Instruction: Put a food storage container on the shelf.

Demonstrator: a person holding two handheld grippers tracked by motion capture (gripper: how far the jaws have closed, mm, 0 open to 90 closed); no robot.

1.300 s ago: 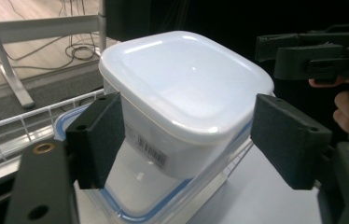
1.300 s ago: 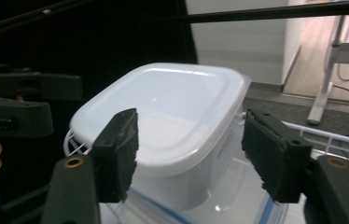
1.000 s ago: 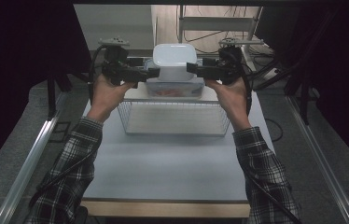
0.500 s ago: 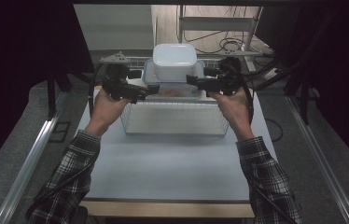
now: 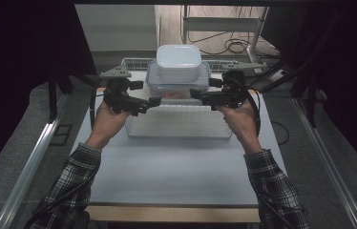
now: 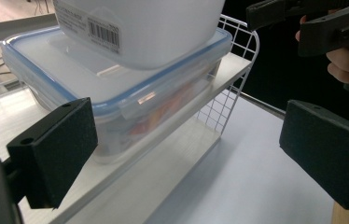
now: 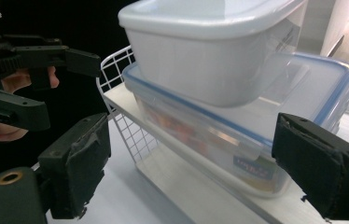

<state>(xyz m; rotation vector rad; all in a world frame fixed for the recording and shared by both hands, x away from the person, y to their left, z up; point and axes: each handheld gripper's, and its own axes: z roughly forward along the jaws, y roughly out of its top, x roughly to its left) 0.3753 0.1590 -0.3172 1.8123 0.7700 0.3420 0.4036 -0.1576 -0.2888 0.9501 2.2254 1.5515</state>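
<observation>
Both grippers have drawn back from the stacked containers and sunk a little, their jaws having just been opening. Now the left gripper (image 5: 155, 101) and right gripper (image 5: 194, 93) are released, nothing between the pads. A white container (image 5: 178, 62) sits on the blue-rimmed container (image 5: 178, 85), which rests on the white wire shelf (image 6: 231, 100).

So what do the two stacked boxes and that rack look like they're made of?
Top box: probably plastic, opaque white, smooth with a soft sheen and rounded moulded corners. Bottom box: clear glossy plastic, by the look; orange contents show through, and the lid has a blue rim. Rack: thin white wire grid, likely coated metal, with a flat white shelf, perhaps painted board.
</observation>
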